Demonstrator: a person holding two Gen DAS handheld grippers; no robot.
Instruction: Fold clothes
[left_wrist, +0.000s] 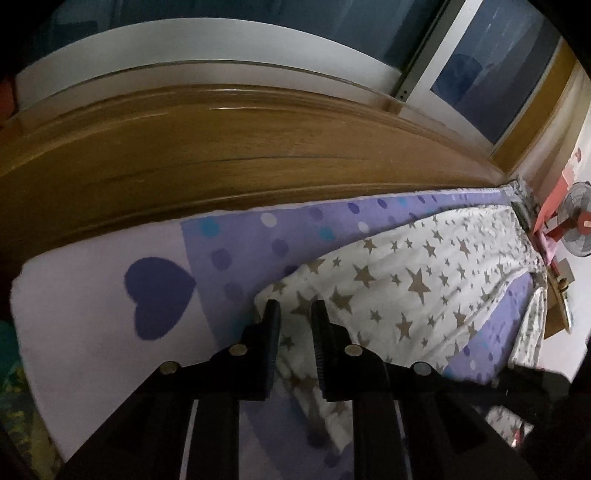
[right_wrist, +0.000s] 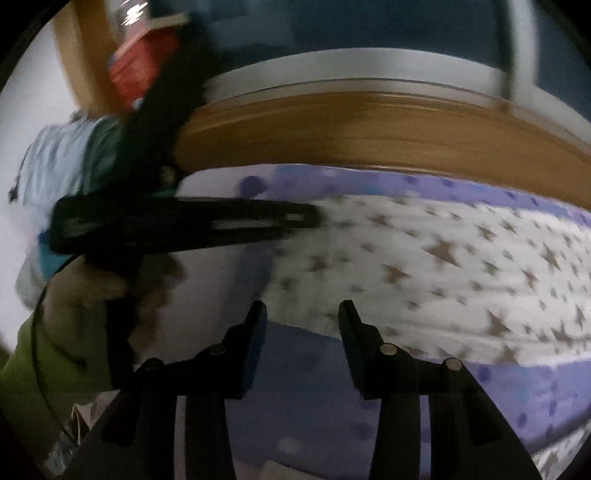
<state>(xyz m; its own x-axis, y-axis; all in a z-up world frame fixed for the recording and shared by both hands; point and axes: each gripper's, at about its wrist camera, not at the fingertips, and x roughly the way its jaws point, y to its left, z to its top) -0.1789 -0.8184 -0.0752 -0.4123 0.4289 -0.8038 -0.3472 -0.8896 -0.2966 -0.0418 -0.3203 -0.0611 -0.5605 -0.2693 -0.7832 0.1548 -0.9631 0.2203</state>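
Note:
A white garment with grey-brown stars (left_wrist: 424, 280) lies spread along a bed with a purple dotted sheet (left_wrist: 295, 229). My left gripper (left_wrist: 294, 314) sits at the garment's near end, jaws close together with star fabric between them, apparently pinching its edge. In the right wrist view the same star garment (right_wrist: 443, 266) lies ahead, blurred. My right gripper (right_wrist: 302, 314) is open and empty, just above the garment's near edge. The left gripper's body (right_wrist: 177, 221) and the hand holding it (right_wrist: 92, 295) show at the left there.
A wooden bed frame (left_wrist: 184, 155) runs along the far side, with a white sill and window (left_wrist: 498, 62) behind. A fan (left_wrist: 578, 221) stands at the far right. A white sheet panel with a purple heart (left_wrist: 159, 295) lies at the left.

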